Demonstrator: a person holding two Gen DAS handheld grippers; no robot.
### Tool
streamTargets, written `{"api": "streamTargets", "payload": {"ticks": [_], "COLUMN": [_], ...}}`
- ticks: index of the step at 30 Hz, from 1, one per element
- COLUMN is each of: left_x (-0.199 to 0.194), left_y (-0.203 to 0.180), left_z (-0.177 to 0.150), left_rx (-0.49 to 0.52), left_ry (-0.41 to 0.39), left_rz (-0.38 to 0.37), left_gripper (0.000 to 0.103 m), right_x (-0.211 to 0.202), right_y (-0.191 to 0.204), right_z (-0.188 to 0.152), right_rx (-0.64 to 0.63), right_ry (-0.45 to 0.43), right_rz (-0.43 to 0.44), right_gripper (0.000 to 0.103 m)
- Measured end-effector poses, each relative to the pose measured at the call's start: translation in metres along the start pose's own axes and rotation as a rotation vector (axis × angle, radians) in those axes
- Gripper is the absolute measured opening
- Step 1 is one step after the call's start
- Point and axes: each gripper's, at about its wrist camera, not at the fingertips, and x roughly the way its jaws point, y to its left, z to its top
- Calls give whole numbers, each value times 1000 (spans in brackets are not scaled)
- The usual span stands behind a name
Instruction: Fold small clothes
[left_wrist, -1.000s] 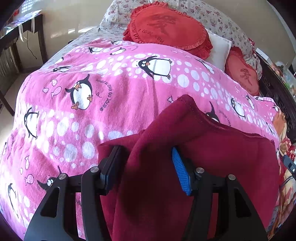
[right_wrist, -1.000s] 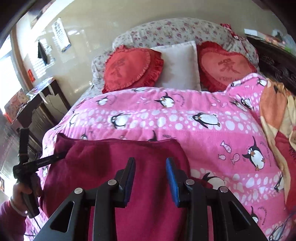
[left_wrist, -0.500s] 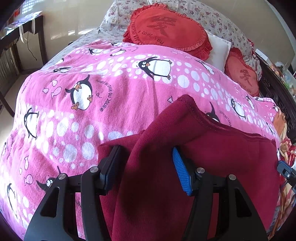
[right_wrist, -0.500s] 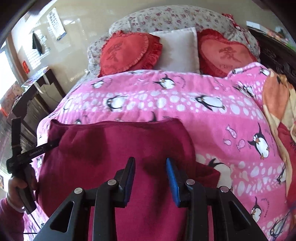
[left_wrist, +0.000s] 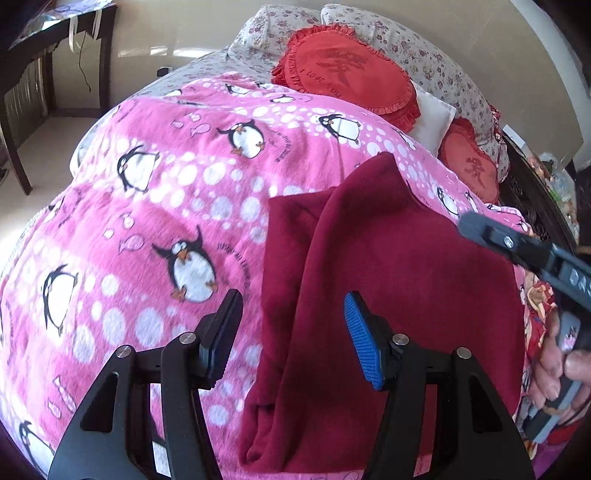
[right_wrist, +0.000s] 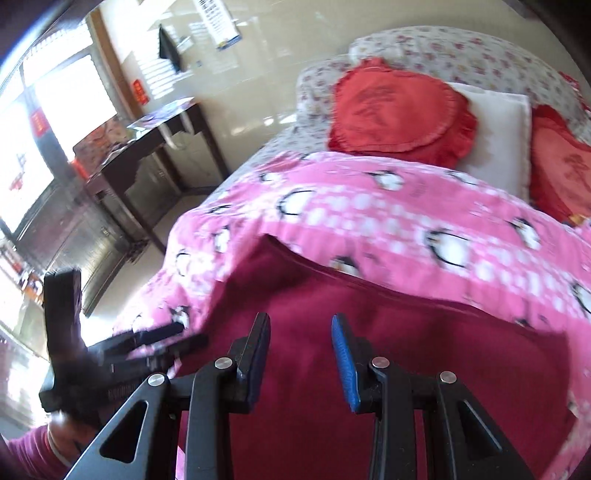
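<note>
A dark red fleece garment (left_wrist: 388, 295) lies folded on the pink penguin blanket (left_wrist: 166, 192), one layer lapped over another along its left side. My left gripper (left_wrist: 291, 332) hovers open over that left edge. Its left finger is above the blanket, its blue-padded right finger above the cloth, and nothing is pinched. In the right wrist view my right gripper (right_wrist: 301, 339) stands open with a narrow gap above the garment (right_wrist: 406, 350), clear of it. The right gripper (left_wrist: 517, 251), held by a hand (left_wrist: 554, 369), reaches in over the garment's right edge. The left gripper (right_wrist: 147, 339) shows blurred at the garment's left corner.
Red frilled cushions (left_wrist: 347, 81) and a white pillow (left_wrist: 432, 114) sit at the head of the bed against floral pillows (right_wrist: 480, 51). A dark wooden desk (right_wrist: 147, 147) stands by the wall left of the bed. An orange patterned cover (left_wrist: 539, 295) lies at the right.
The left gripper has slid left, so its left finger no longer sits against the cloth. The right gripper has swung left across the garment and rolled, and now shows large in the left wrist view.
</note>
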Motion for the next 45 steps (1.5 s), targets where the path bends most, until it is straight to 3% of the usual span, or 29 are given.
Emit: {"api": "streamTargets", "payload": {"ticks": [4,8,12,13,17,21,23,24,25,26,27,29,33,34,36,40,45], "left_x": [-1,3,2,2,-2,-6,-7,-7,-6,-5,-4,-2,-2,-2,-2,-17,-43], "left_y": [19,29,30,32,38,37,33,29,26,23,21,16,7,4,-2,-15,-38], "left_z": [-17,-30,-35,-37,-43,-50,-52,-53,-53,-55,-56,-58,-61,-60,-59,-59,-52], "left_rx": [-64,-108,-121,-133,-151,-139,-117,-102,-88,-74,-63,-58,-56,-53,-54,-13,19], "left_ry": [26,33,15,12,3,0,4,7,7,5,0,-12,-5,9,48,18,-25], "left_rz": [-11,-49,-73,-85,-115,-127,-127,-125,-117,-111,-106,-93,-86,-99,-146,-125,-162], "left_gripper": [57,58,58,59,59,64,70,73,77,79,81,84,85,65,38,30,28], "right_x": [54,114,121,123,150,165,167,166,164,159,151,137,116,114,105,83,41], "right_y": [26,35,49,57,84,100,102,104,103,101,95,77,54,53,48,46,41], "right_z": [20,29,34,35,26,16,10,7,6,6,8,17,20,18,17,13,15], "right_rx": [1,24,69,47,-120,-207,-263,-288,-311,-326,-315,-236,-114,-100,-72,-42,-33], "right_ry": [81,206,215,225,311,319,311,306,300,287,275,272,243,233,212,167,97], "right_rz": [52,7,31,11,-199,-293,-319,-321,-326,-341,-327,-233,-101,-81,-45,0,31], "right_gripper": [33,33,75,80,82,94,95,93,85,67,60,39,20,18,17,15,14]}}
